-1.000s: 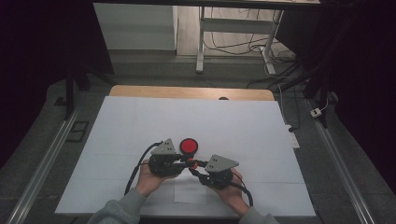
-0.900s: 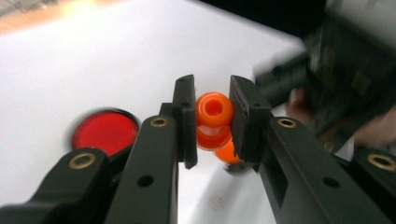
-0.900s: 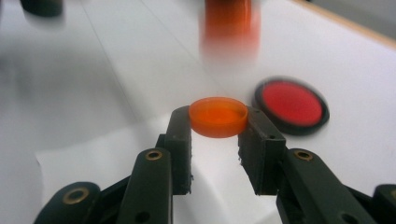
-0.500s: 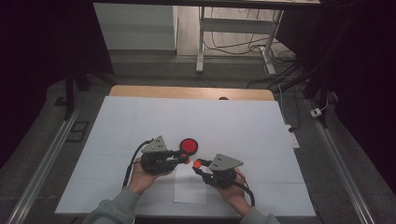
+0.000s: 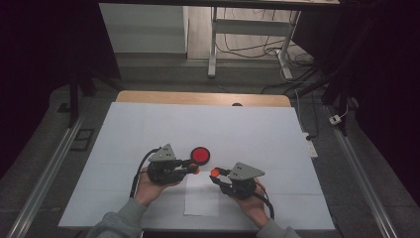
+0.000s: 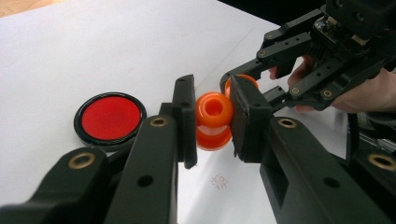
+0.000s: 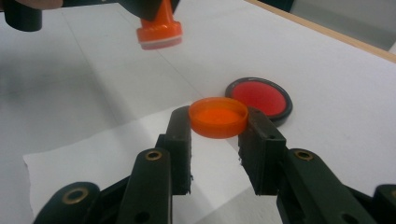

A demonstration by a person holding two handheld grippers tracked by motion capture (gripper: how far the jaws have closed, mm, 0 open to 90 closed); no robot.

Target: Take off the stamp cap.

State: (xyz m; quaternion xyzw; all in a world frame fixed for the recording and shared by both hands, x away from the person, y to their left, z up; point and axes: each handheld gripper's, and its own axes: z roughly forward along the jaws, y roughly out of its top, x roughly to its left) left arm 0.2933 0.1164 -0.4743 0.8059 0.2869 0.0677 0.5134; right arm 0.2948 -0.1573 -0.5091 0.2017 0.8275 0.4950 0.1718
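My left gripper (image 5: 194,168) is shut on an orange stamp (image 6: 214,112), gripping its spool-shaped handle between both pads (image 6: 187,121) just above the table. My right gripper (image 5: 216,172) is shut on a round orange cap (image 7: 218,116), held open side up. The stamp (image 7: 159,32) hangs a short way from the cap, with its pale face pointing down. A red ink pad (image 5: 200,155) in a black ring lies on the table just beyond the left gripper's tips. From the left gripper view, the right gripper (image 6: 238,81) shows behind the stamp.
A white sheet covers the table (image 5: 148,124), with a wooden edge (image 5: 198,98) at the back. A small sheet of white paper (image 5: 200,198) lies between the two hands near the front edge. Metal rails run along both sides of the table.
The two grippers were tip to tip a second ago and have drawn apart. The right one has moved right with the cap; the left has barely shifted.
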